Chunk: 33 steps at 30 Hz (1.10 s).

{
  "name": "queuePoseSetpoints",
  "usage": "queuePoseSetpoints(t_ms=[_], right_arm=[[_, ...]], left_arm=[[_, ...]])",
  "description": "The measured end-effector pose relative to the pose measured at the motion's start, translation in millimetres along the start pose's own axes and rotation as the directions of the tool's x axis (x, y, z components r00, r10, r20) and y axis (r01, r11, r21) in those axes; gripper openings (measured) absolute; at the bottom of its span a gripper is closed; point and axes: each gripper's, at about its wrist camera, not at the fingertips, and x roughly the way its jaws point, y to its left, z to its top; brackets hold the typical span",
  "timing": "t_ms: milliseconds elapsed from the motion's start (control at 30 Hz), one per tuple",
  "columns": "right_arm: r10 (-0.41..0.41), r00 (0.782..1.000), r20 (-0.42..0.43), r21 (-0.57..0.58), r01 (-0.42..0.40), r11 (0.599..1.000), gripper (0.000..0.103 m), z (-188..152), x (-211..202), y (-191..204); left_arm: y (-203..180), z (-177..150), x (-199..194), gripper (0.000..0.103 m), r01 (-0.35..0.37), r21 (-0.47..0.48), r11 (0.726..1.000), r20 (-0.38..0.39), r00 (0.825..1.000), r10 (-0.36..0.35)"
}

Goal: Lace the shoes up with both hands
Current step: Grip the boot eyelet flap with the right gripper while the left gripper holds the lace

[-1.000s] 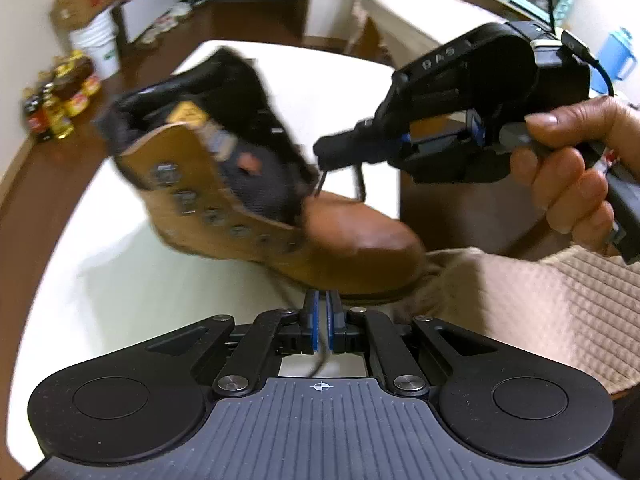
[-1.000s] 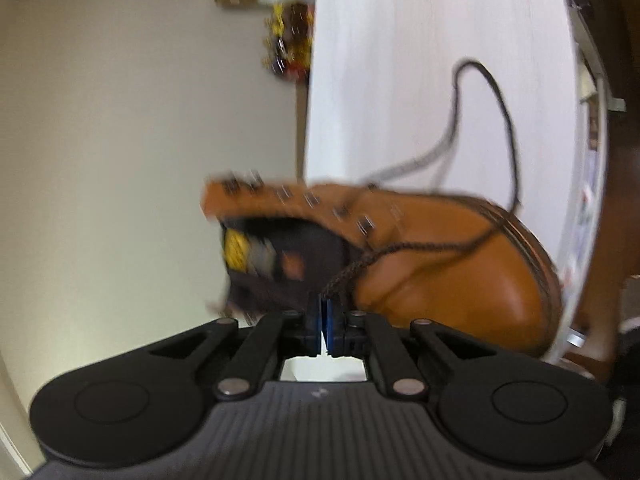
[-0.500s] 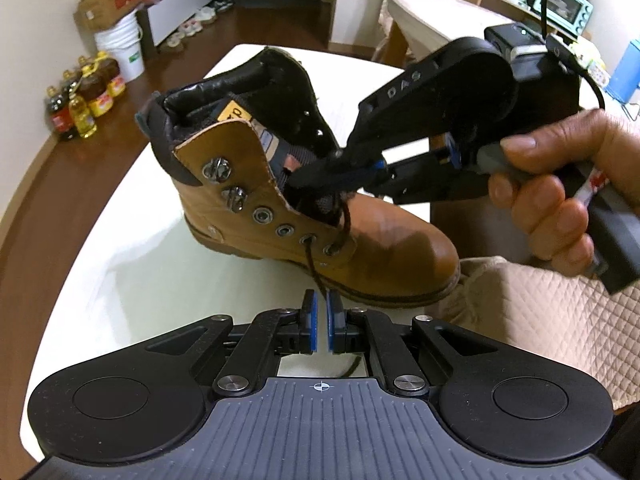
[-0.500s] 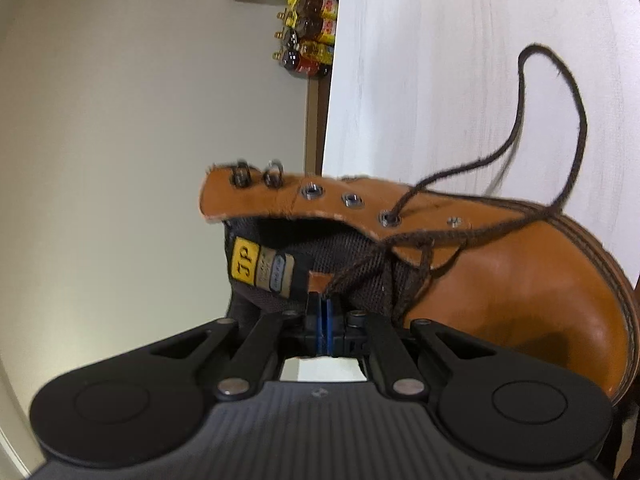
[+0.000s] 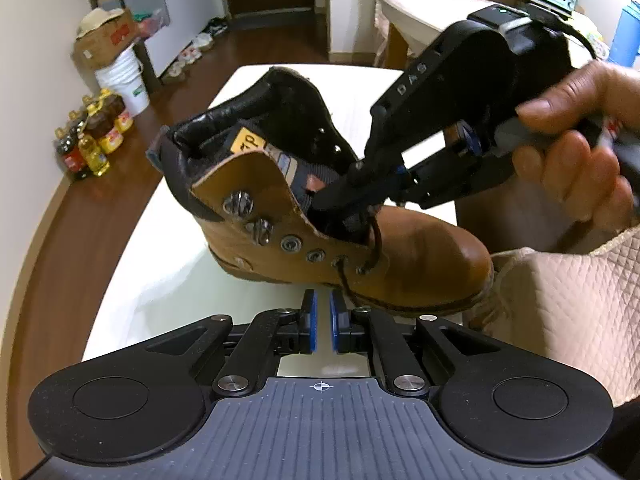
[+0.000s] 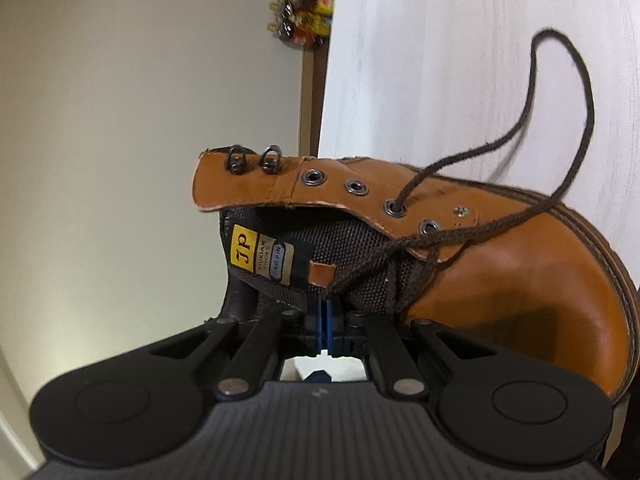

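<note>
Left gripper [image 5: 321,304] hangs just in front of the boot's sole edge with its blue pads a small way apart; its jaws are opening, and nothing lies between them. A dark brown lace [image 5: 347,284] drops out of a lower eyelet on the near flap and passes just right of the right-hand pad. The tan leather work boot [image 5: 416,256] stands upright on the white table [image 5: 160,280], toe to the right, collar open, with a yellow tongue label [image 5: 249,143] showing inside. Farther right, the right gripper [image 5: 320,200] reaches into the boot's throat, held by a hand [image 5: 576,152]; a quilted beige sleeve [image 5: 560,320] lies below it.

From the right wrist camera, the right gripper's [image 6: 325,304] pads are pressed together on the lace [image 6: 576,120] end above the mesh tongue [image 6: 344,256]. That lace runs from the pinch across the tongue to the eyelets, then loops wide over the table [image 6: 440,60].
</note>
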Motion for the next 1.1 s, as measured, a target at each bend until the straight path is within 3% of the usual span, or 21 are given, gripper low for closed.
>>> queuePoseSetpoints(t_ms=[200,433,900,967,1100], right_arm=[[0.006,0.998,-0.064,0.029,-0.004,1.0,0.003,14,8,-6],[-0.068,0.995,-0.074,-0.051,0.064,0.997,0.003,15,21,5],[-0.069,0.988,-0.141,-0.11,0.053,0.993,0.003,15,34,9],[-0.068,0.987,-0.144,-0.109,0.053,0.993,0.003,15,34,8],[-0.063,0.988,-0.138,-0.107,0.049,0.993,0.005,15,32,7]], left_arm=[[-3,-5,2,0.007,-0.004,-0.001,1.0,-0.007,1.0,0.004],[1,-2,5,0.007,-0.026,0.016,1.0,-0.001,1.0,0.026],[1,12,21,0.009,-0.05,0.051,0.997,0.02,0.999,0.049],[2,13,27,0.003,-0.042,0.056,0.998,0.003,0.999,0.042],[3,10,24,0.002,-0.037,0.061,0.997,-0.002,0.999,0.037]])
